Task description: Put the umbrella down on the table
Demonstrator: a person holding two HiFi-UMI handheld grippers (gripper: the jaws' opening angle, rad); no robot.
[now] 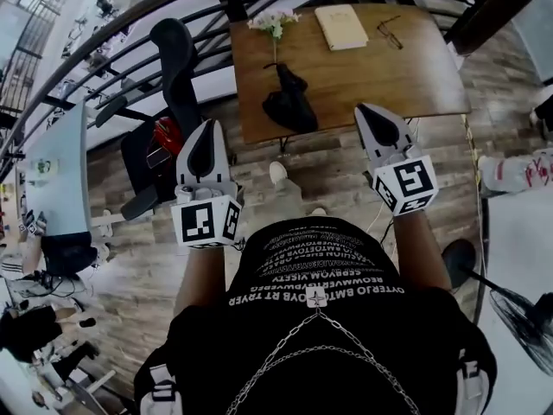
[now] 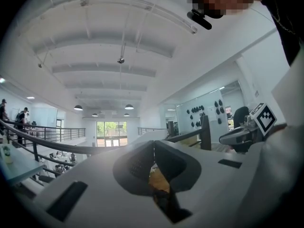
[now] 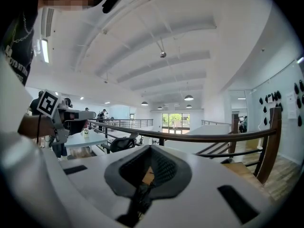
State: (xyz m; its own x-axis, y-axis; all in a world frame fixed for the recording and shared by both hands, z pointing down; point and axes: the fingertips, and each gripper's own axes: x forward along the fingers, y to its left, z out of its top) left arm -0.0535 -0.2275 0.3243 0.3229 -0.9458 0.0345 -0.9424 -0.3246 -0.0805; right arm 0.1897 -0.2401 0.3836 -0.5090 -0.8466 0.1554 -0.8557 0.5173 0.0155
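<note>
Left gripper and right gripper are held closed, empty. The umbrella is laid beyond their tips — long axis pointing away, slim end seemingly farthest.

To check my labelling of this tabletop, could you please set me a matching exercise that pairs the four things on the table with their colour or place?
Things:
1. umbrella
2. book
3. glasses
4. flowers

Descriptions:
A. cream, closed, lying flat
B. black, folded, by the table edge nearest the person
C. pale blooms at the far left corner
D. thin dark frame, just right of the book

Pairs: 1-B, 2-A, 3-D, 4-C.
</note>
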